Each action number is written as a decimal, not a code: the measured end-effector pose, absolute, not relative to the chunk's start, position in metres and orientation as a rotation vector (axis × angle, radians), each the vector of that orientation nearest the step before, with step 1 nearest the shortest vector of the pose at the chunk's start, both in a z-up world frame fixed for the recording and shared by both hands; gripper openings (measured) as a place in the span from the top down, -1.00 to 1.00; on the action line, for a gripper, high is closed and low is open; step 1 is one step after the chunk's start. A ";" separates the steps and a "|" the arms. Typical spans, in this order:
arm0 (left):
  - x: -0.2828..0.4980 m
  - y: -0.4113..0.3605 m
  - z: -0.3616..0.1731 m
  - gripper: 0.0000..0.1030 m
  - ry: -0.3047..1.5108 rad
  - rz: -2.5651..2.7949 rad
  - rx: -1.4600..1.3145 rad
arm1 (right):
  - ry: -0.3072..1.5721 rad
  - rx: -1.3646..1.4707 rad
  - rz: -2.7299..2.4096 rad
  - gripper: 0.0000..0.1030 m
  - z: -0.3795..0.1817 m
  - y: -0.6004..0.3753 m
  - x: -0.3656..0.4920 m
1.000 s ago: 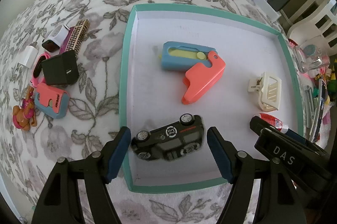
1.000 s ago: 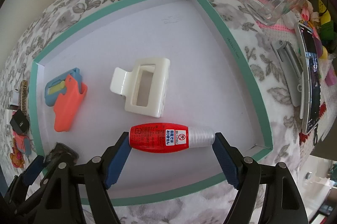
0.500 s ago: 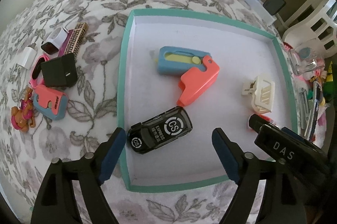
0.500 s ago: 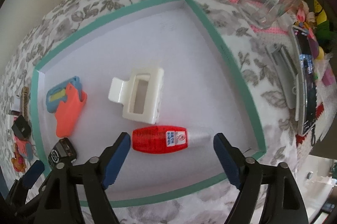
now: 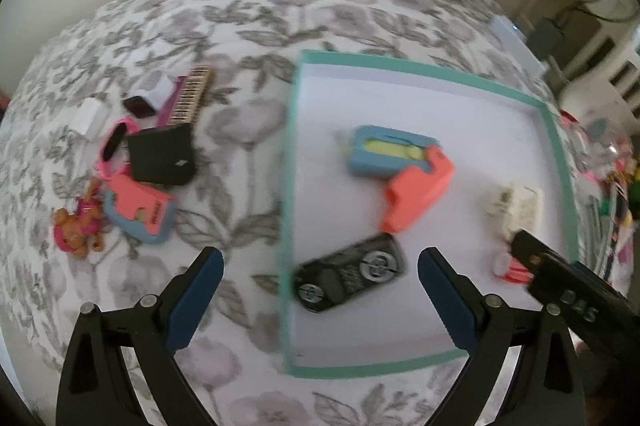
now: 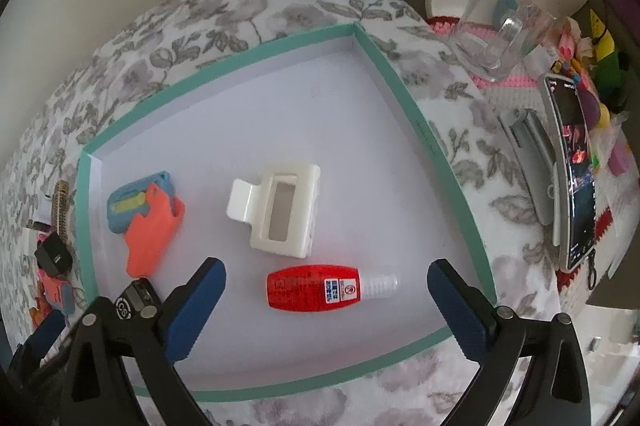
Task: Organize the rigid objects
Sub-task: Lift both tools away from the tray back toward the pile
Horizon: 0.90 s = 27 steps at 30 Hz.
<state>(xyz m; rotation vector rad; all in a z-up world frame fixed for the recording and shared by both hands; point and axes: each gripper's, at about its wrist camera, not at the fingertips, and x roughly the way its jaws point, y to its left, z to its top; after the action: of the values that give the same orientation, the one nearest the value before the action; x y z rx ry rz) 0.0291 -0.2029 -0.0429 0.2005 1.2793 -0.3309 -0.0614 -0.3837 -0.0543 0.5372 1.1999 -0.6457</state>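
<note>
— Spreading wide, both of them: the left gripper (image 5: 318,296) and right gripper (image 6: 326,306) are opening their fingers, pinching nothing. The toy car (image 5: 349,272) lies inside the tray (image 5: 420,68), by its left wall; the red bottle (image 6: 320,288) rests near the front rim.

— What might go wrong?

— The car sits just beside the left wall; I'd guess a low finger could clip that wall and shove the tray. The two grippers hang close together, too.

— Any room?

— The tray's far half is bare. The clutter (image 5: 160,154) lies well left of it.
</note>
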 end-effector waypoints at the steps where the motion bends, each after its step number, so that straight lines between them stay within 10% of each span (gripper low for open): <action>1: 0.032 -0.199 -0.042 -0.90 1.274 -0.312 0.197 | 1.199 0.533 -0.646 -1.00 -0.054 -0.383 -0.061; 27: 0.117 0.001 -0.026 -0.91 1.201 0.167 -0.174 | 1.081 0.427 -0.337 -1.00 -0.031 -0.286 -0.006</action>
<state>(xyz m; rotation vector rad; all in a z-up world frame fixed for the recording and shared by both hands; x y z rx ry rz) 0.1166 0.0012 -0.0257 -0.1740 1.2008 0.1667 -0.0057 -0.2859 -0.0314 0.4271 1.0812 -0.3373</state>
